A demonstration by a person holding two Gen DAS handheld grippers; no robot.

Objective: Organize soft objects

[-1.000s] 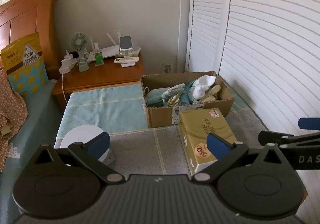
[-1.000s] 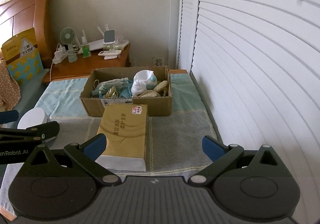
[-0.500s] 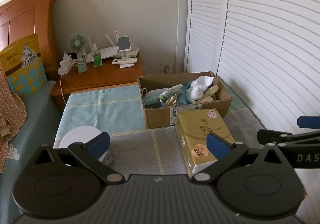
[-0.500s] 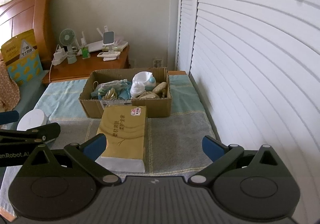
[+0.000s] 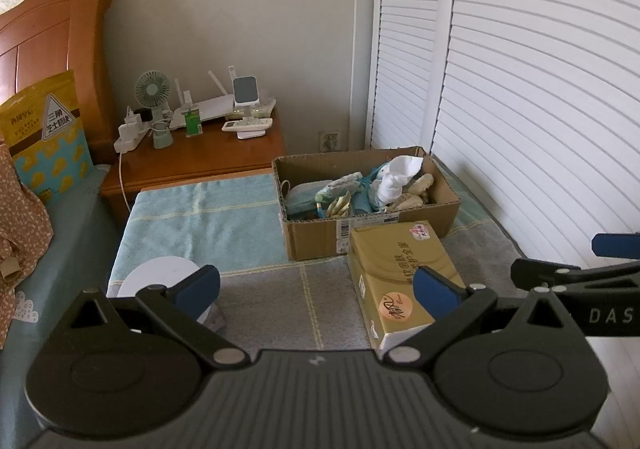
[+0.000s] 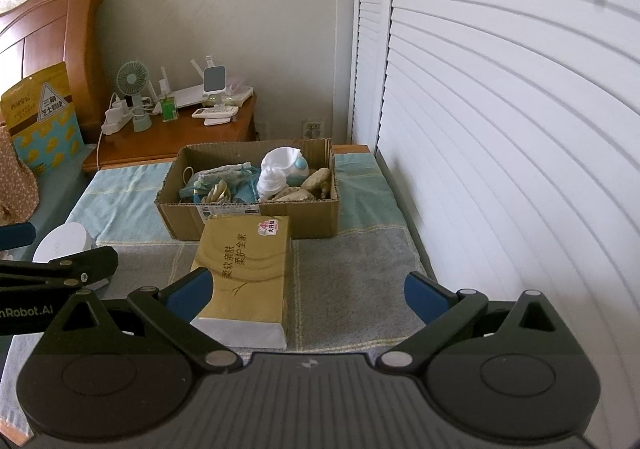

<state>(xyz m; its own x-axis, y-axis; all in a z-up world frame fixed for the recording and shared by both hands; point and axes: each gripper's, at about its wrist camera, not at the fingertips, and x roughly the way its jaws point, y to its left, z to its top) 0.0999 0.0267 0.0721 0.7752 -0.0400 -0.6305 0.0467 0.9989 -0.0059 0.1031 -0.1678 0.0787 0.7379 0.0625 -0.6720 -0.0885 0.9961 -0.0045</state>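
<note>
Both the left gripper (image 5: 316, 285) and right gripper (image 6: 306, 295) are hovering with jaws wide and empty, facing the cardboard box (image 6: 256, 221) holding soft items for sorting.

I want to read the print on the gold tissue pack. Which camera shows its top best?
The right wrist view: the tissue pack lies nearly head-on, its whole printed top open. In the left wrist view the tissue pack sits angled, with the left gripper finger covering part of its near end.

a heap of soft objects (image 6: 256, 181), white, teal and beige, fills the open cardboard box (image 6: 248, 217) on the bed.
</note>
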